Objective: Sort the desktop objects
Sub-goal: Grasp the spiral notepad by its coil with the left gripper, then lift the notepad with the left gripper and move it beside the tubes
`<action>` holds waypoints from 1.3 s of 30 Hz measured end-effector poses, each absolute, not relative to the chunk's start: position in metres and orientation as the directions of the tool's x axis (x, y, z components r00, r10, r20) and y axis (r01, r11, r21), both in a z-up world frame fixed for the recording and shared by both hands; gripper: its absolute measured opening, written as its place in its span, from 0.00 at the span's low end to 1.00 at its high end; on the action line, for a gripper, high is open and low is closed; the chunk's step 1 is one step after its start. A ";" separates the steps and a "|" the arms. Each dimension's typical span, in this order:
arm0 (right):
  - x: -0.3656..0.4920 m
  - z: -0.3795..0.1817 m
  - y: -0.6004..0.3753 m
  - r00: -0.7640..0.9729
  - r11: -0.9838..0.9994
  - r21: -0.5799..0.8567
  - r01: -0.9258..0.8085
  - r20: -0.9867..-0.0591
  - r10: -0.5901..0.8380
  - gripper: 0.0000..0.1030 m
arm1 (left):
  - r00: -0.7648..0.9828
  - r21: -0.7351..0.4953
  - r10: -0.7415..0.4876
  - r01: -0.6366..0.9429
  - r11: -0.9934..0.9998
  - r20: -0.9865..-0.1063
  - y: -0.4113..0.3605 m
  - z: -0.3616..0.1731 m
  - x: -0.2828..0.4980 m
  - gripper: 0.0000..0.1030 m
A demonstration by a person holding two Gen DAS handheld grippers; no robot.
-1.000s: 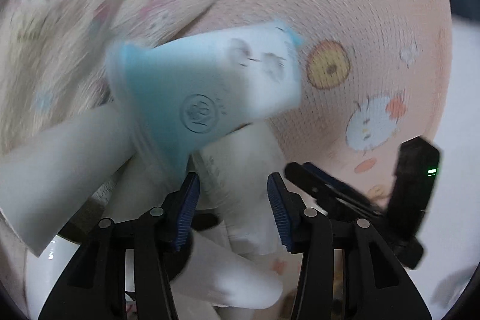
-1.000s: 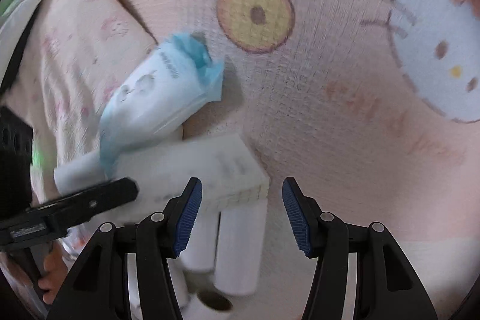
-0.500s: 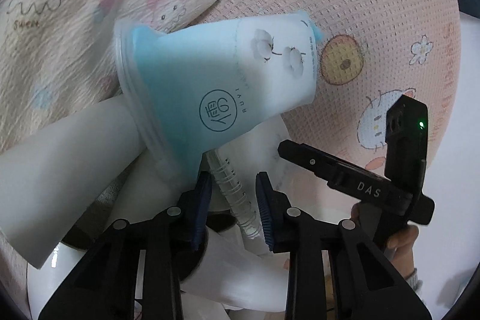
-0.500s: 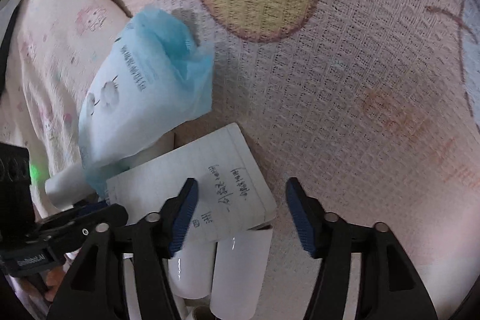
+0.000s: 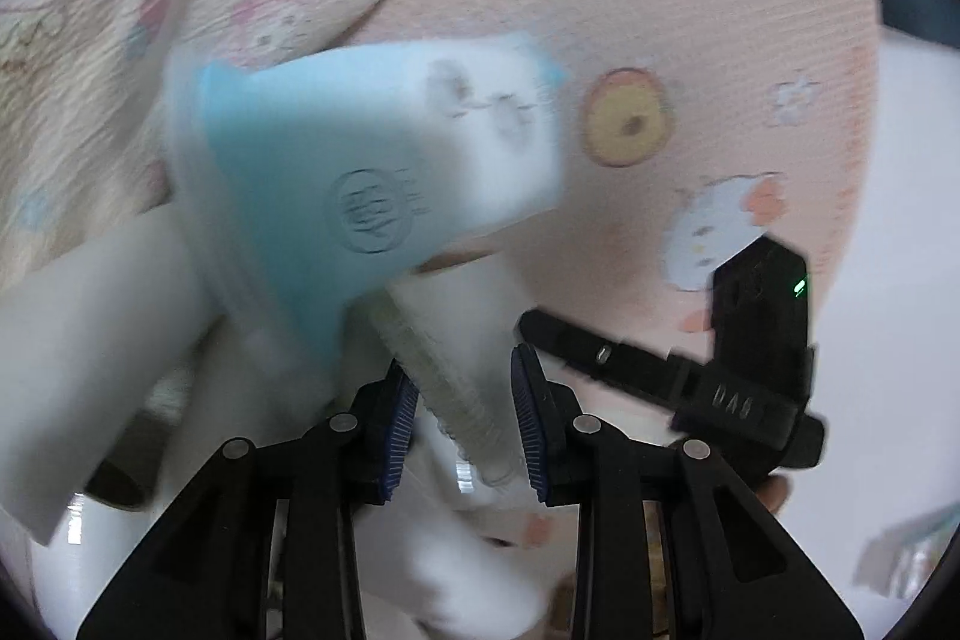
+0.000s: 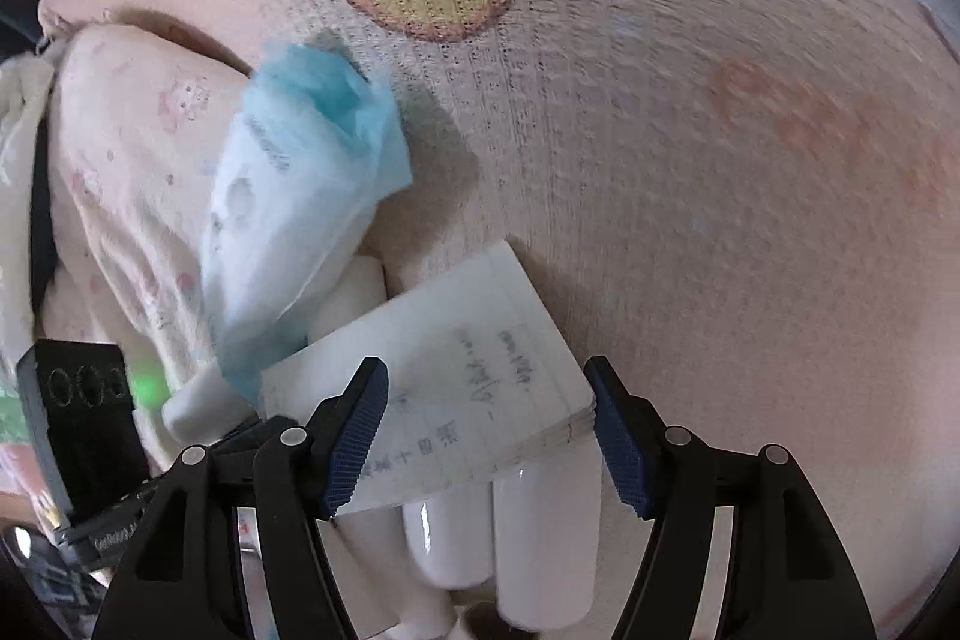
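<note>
Notebook [image 6: 456, 370] propped on white tubes [image 6: 540, 538] beside tissue pack [image 6: 288, 208] on pink mat [image 6: 720, 160] — spiral edge [image 5: 444, 382] between left gripper [image 5: 462, 418] jaws, clamping unclear through blur — right gripper [image 6: 486, 424] jaws opening astride it untouched, probably readying a second hold.

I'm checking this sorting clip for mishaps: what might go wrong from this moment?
1. The blue-and-white soft tissue pack leans on the white spiral-bound notepad; pulling the notepad may topple it.
2. The left gripper holds only the notepad's spiral edge, which may slip.
3. The right gripper, opening, could bump the white glossy tubes.
</note>
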State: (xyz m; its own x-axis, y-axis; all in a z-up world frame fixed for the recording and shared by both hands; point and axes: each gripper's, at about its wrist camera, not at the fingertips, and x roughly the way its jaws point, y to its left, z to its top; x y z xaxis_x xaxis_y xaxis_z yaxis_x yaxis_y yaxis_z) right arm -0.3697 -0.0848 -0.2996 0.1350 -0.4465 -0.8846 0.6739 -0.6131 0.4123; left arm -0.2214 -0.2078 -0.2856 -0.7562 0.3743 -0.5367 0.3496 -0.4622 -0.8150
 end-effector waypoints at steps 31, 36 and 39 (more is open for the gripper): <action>-0.204 -0.252 0.119 -0.255 -0.808 0.273 0.522 -0.854 -0.454 0.59 | -0.617 -0.791 0.606 0.044 -0.611 -0.502 -0.073 -0.248 -0.156 0.15; -0.169 -0.255 0.149 -0.344 -0.857 0.205 0.472 -0.853 -0.393 0.59 | -0.534 -0.764 0.640 0.017 -0.645 -0.552 -0.044 -0.255 -0.149 0.16; -0.156 -0.264 0.166 -0.327 -0.867 0.227 0.445 -0.860 -0.392 0.59 | -0.475 -0.752 0.656 0.017 -0.659 -0.586 -0.031 -0.262 -0.145 0.17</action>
